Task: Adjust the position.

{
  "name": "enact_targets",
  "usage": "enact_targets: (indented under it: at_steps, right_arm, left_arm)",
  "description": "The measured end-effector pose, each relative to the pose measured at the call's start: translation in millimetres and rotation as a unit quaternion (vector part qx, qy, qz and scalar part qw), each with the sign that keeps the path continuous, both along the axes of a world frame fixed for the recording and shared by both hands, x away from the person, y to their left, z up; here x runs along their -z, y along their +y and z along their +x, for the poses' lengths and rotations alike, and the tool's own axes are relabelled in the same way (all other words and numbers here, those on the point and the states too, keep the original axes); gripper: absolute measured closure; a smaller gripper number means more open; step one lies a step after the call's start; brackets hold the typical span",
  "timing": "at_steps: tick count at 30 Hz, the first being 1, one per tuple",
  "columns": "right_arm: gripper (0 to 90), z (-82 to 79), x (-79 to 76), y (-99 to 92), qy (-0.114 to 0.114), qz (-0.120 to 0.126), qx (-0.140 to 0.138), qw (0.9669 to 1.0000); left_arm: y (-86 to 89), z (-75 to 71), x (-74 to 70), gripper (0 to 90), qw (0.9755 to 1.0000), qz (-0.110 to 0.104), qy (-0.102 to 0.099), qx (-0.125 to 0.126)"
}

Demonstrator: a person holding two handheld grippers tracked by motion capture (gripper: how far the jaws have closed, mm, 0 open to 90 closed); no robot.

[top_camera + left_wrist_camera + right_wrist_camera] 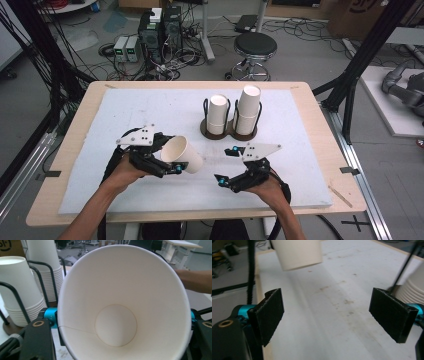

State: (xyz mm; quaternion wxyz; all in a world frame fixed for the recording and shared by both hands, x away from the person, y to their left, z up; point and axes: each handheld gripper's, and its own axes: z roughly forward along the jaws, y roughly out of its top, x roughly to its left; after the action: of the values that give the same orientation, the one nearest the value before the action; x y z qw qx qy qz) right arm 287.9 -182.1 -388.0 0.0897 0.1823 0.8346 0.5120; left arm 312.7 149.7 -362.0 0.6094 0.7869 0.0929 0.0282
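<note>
1. Filling the left gripper view, a single paper cup lies on its side with its mouth towards the camera, probably just drawn from the stacks.
2. Two cup stacks stand upside down in a wire holder at the far middle of the bench, likely so one cup can be pulled off at a time.
3. Left tongs are clenched on the cup's wall, holding it above the bench.
4. Right tongs are spread wide and grasp nothing, hovering near the cup's base.
</note>
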Motion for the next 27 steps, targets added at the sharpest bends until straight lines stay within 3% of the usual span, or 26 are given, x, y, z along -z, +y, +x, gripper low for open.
enact_targets:
  at_steps: [4, 7, 11, 19, 22, 27]
  right_arm:
    - [13.2, 2.4, 2.3, -11.8, 0.008, 0.014, 0.049, 0.9987]
    - [13.2, 3.4, 2.2, -20.4, 0.003, 0.009, 0.081, 0.9967]
    - [13.2, 4.0, 3.0, -34.7, 0.000, 0.015, 0.128, 0.9917]
    - [13.2, 3.6, 7.8, -54.9, -0.008, 0.019, 0.187, 0.9821]
    - [13.2, 2.8, 13.4, -61.5, -0.022, 0.018, 0.232, 0.9723]
    - [13.3, 2.7, 29.1, -72.0, -0.025, 0.020, 0.278, 0.9600]
  left_arm:
    - [-0.2, 1.7, -2.6, 27.9, 0.9997, 0.023, -0.007, -0.006]
    - [0.6, 2.7, -4.7, 27.9, 0.9995, 0.028, -0.013, -0.010]
    - [0.9, 4.3, -3.9, 27.9, 0.9989, 0.040, -0.011, -0.024]
    - [-0.9, 6.9, -1.8, 28.0, 0.9977, 0.056, -0.011, -0.037]
    - [-1.0, 7.5, -1.3, 28.0, 0.9974, 0.059, -0.010, -0.040]
    - [-0.9, 8.2, -1.1, 27.9, 0.9972, 0.062, -0.012, -0.041]
